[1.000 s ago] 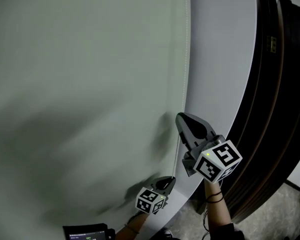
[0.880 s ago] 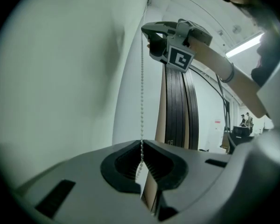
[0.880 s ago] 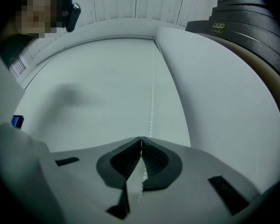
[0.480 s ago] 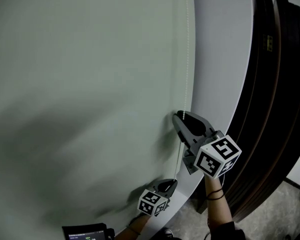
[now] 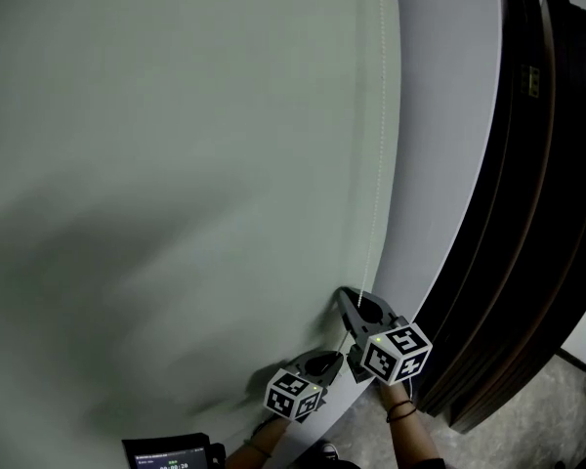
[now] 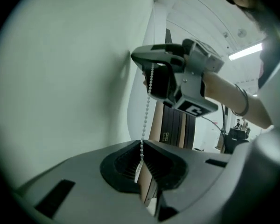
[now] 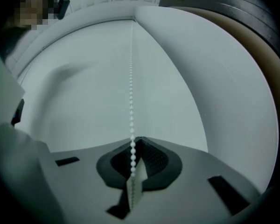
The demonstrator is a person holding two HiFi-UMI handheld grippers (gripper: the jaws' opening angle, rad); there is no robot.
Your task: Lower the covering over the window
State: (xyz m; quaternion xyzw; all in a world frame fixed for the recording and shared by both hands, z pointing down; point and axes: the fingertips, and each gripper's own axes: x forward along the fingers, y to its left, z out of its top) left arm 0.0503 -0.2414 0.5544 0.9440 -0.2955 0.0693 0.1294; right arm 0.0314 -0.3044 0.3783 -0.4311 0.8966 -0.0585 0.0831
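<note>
Just snapping right tongs (image 5: pixel 345 295) shut on bead chain (image 5: pixel 375 193), hauling down low beside left tongs (image 5: pixel 330 357), likewise pinching chain. Covering (image 5: pixel 176 145) spread wide, chain along its right edge. Likely another hand-over-hand pull ahead.

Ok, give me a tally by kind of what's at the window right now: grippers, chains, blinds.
Grippers: 2, left gripper and right gripper, both shut on the bead chain; the right's jaws have just closed.
Chains: 1
Blinds: 1, the roller blind
Total: 4
</note>
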